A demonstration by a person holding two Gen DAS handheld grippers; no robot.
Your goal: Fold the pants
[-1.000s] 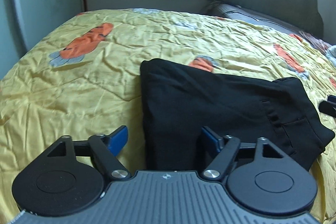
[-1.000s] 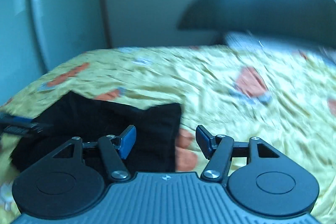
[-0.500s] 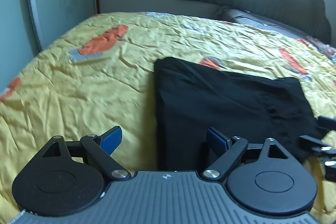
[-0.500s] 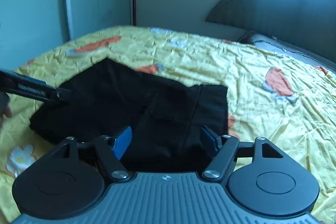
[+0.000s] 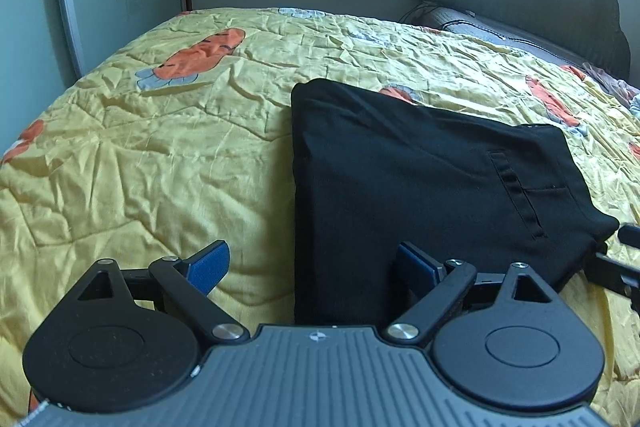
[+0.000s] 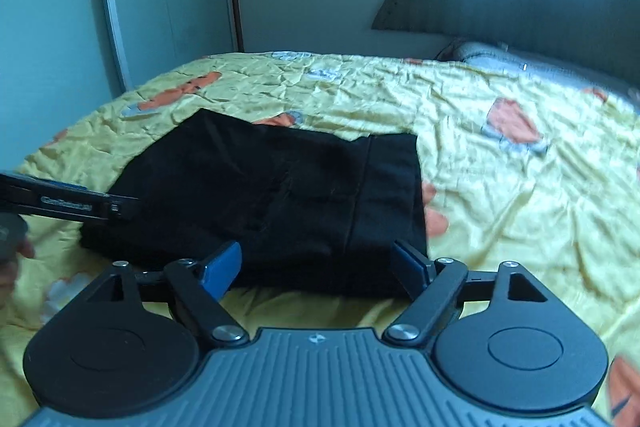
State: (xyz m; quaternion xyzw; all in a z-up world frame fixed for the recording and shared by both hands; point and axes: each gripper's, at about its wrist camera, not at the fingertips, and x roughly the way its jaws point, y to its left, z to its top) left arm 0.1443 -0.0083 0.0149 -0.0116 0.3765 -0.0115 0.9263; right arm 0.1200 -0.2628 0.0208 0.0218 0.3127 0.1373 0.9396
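The left claw (image 5: 314,265) gapes wide, gripping nothing, over the near left edge of the folded pants (image 5: 420,187) on the bed (image 5: 160,147). The right claw (image 6: 318,265) is equally wide and empty at their near edge. The pants' near edge is hidden behind both claws.

You have the black pants (image 5: 420,187) lying folded into a flat, roughly rectangular stack. From your left wrist view the straight folded edge runs along the left side, and the waistband with its belt loop and pocket seam sits at the right end. The layers lie smooth and even.
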